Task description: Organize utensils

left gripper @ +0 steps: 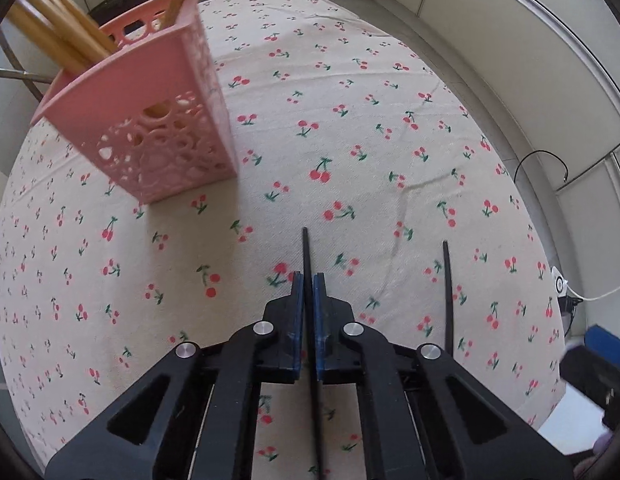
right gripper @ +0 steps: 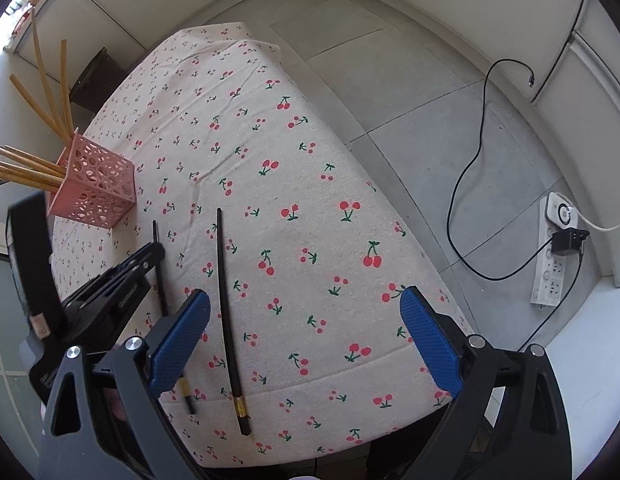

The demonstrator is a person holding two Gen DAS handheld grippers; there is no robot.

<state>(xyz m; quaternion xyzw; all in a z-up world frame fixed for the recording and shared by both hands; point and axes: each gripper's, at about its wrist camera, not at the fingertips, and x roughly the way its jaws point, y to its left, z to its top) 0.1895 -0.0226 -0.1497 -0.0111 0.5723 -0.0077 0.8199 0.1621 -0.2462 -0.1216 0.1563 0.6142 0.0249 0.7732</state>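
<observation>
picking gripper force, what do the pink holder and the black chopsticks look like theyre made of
Pink holder: looks like moulded plastic, matte, with cut-out circle walls of uniform colour. Black chopsticks: smooth and dark with a slight sheen and a gold band near the thick end; lacquered wood or plastic, I can't tell which. The left gripper has its jaws shut on one.

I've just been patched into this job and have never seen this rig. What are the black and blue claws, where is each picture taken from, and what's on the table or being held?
They are hand-held grippers, each with a fisheye camera looking along its fingers. The left camera shows the left gripper shut on a black chopstick. The right camera shows the right gripper open and empty. A second black chopstick lies on the cherry-print tablecloth. A pink perforated holder with wooden chopsticks stands at the table's left side.
</observation>
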